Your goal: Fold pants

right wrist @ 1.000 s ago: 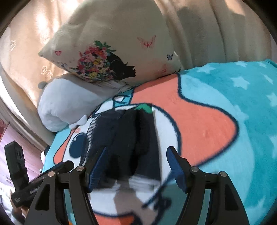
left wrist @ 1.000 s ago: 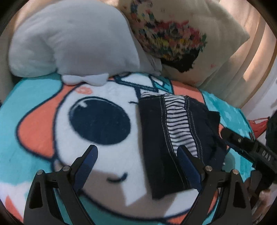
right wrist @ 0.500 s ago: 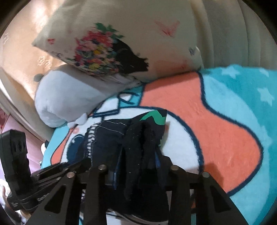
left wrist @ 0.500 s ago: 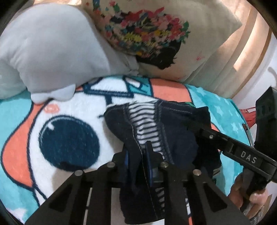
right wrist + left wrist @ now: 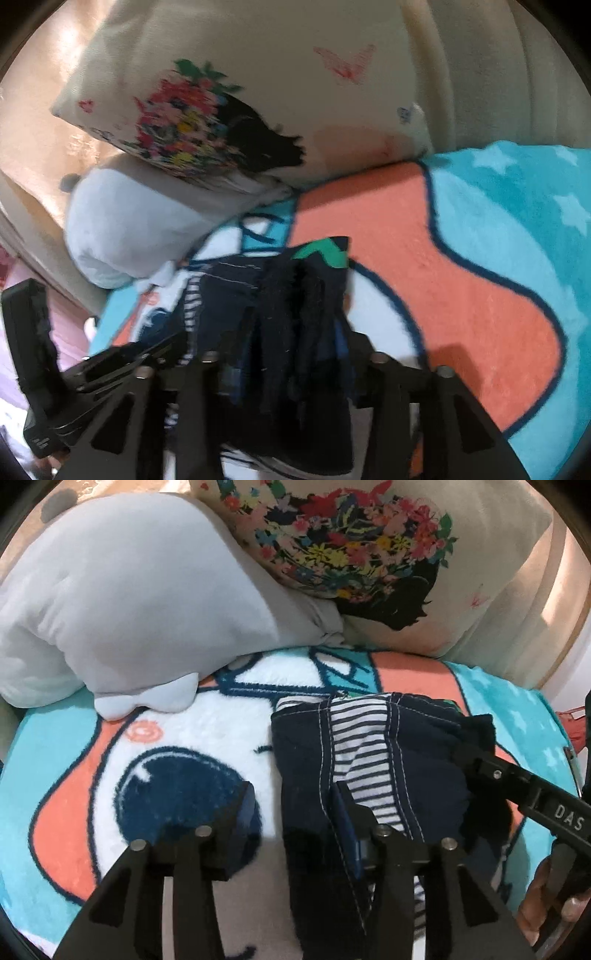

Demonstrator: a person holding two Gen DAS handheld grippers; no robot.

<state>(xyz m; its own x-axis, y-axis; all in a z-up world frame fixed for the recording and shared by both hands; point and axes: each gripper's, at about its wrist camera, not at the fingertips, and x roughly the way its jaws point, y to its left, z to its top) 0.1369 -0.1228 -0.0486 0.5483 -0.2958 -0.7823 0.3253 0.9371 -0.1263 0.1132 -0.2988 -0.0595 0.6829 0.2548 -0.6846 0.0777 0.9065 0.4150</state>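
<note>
Pants (image 5: 306,775): dark navy woven cloth, matt, pale topstitching, striped knit lining. Blanket (image 5: 207,734): plush fleece, fuzzy nap; grey pillow (image 5: 129,602) smooth soft cloth, printed cushion (image 5: 480,572) matt cream fabric. Left gripper (image 5: 295,812): matt black plastic arms, bare metal pins, blue pads (image 5: 343,819) dull.

pants: folded pants (image 5: 373,775) lie on the blanket (image 5: 74,738), in front of the two pillows
plain pillow (image 5: 129,598): at the back of the blanket, on the left
flower pillow (image 5: 369,561): leans on the plain pillow, to its right
left claw (image 5: 295,812): opening over the pants' left edge
right claw (image 5: 291,350): opening, pants bunched between its fingers
</note>
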